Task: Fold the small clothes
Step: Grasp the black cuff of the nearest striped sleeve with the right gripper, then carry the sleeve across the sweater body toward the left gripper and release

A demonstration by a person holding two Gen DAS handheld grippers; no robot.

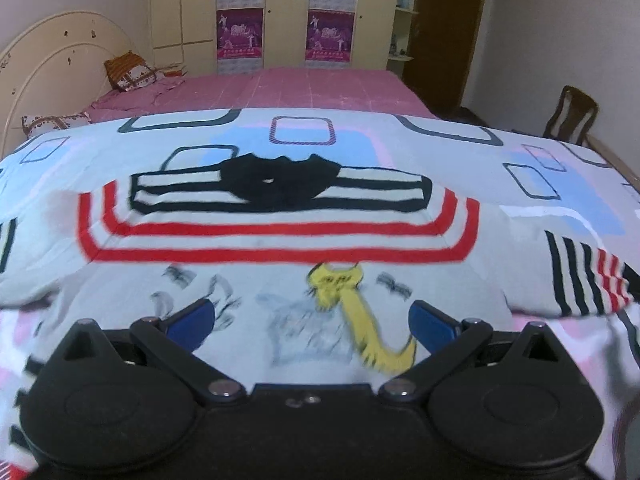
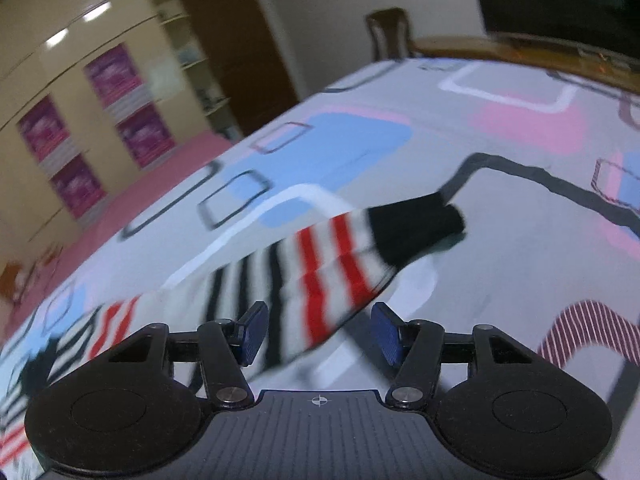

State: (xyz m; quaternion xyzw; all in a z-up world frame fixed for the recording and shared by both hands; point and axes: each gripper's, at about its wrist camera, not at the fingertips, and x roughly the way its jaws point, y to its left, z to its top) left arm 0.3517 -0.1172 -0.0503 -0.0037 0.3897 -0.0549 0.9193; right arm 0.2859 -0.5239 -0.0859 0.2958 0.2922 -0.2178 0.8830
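Note:
A small grey sweater lies flat, front up, on a patterned sheet. It has red and black chest stripes, a black collar and a yellow cat print. My left gripper hovers over its lower front, jaws wide open and empty. One striped sleeve lies out to the right. In the right wrist view that sleeve, ending in a black cuff, runs between the blue pads of my right gripper. The pads stand apart and do not press on it.
Beyond the sheet is a pink bed with a cream headboard and a pillow. A wardrobe lines the far wall. A wooden chair stands at the right, and a wooden edge borders the sheet.

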